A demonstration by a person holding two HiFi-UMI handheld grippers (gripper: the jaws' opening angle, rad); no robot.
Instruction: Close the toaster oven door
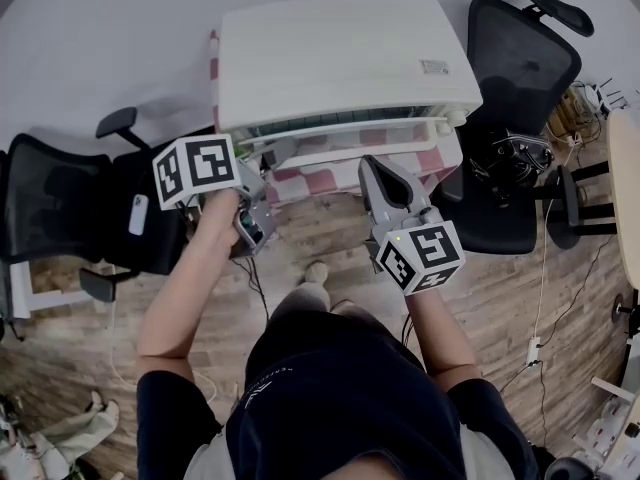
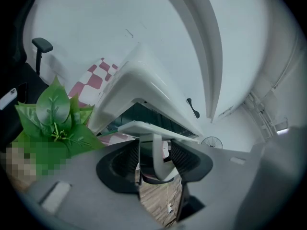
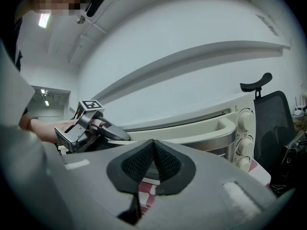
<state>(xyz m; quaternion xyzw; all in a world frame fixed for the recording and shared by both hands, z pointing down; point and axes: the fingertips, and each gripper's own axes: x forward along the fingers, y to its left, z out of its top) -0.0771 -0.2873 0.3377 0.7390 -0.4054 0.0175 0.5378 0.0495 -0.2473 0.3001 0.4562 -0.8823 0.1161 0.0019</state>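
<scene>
A white toaster oven [image 1: 340,53] stands on a pink checked cloth [image 1: 320,180]. Its door leans slightly out from the top, with a narrow gap showing along the upper edge [image 3: 192,120]. The long white door handle [image 1: 370,131] runs across the front. My left gripper [image 1: 272,155] is at the handle's left end, and the handle's white post [image 2: 160,152] sits clamped between its ribbed pads. Just under the door near the middle, my right gripper [image 1: 372,168] is shut with nothing in it, its pads [image 3: 144,164] meeting. Control knobs [image 3: 244,123] line the oven's right side.
Black office chairs stand to the left [image 1: 60,208] and to the right [image 1: 520,68] of the oven table. A green artificial plant [image 2: 55,119] is left of the oven. Cables and a plug [image 1: 535,348] lie on the wooden floor; another table's edge [image 1: 628,188] is far right.
</scene>
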